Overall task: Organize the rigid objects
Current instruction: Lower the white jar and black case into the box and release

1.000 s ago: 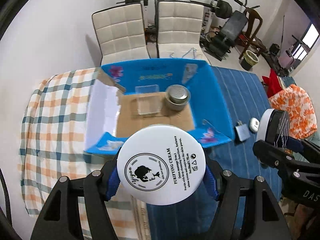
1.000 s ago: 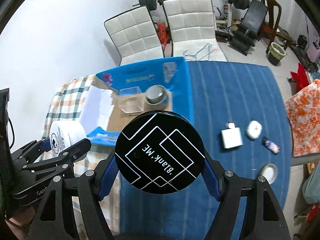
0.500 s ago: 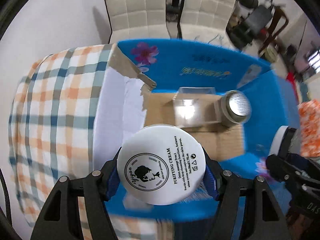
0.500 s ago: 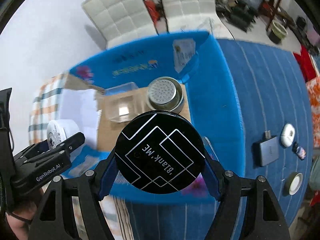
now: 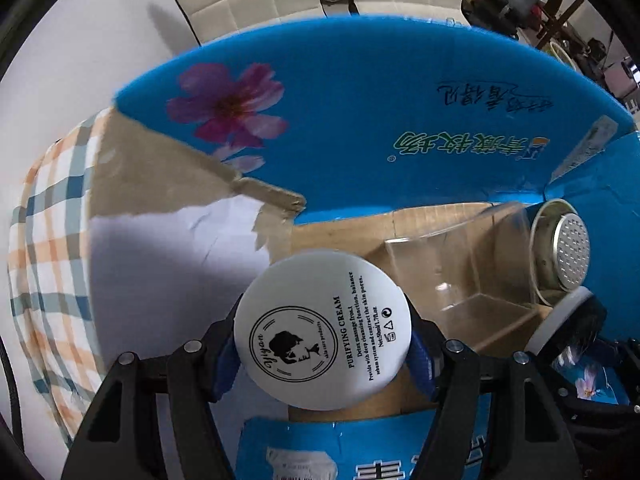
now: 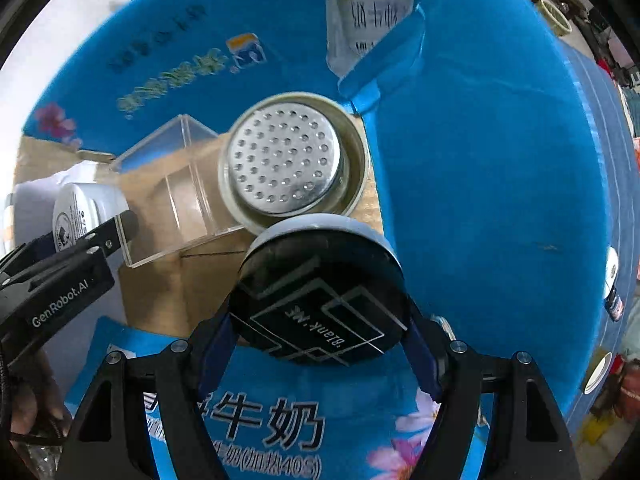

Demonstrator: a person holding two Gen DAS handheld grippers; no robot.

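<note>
Two jars are in your grip over the open blue carton (image 5: 360, 92). Your left gripper (image 5: 322, 346) pinches the white cream jar (image 5: 322, 330) near the carton's torn left flap; your right gripper (image 6: 320, 326) clamps the black-lidded jar (image 6: 322, 292) by the front edge, just short of the perforated metal cup (image 6: 288, 160) and clear plastic box (image 6: 168, 184), evidently to fill the free cardboard floor.

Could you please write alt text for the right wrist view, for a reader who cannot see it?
The right gripper holds a black round jar over an open blue box. On the box's cardboard floor lie a perforated metal strainer and a clear plastic case. At left, the left gripper carries a white jar.
</note>
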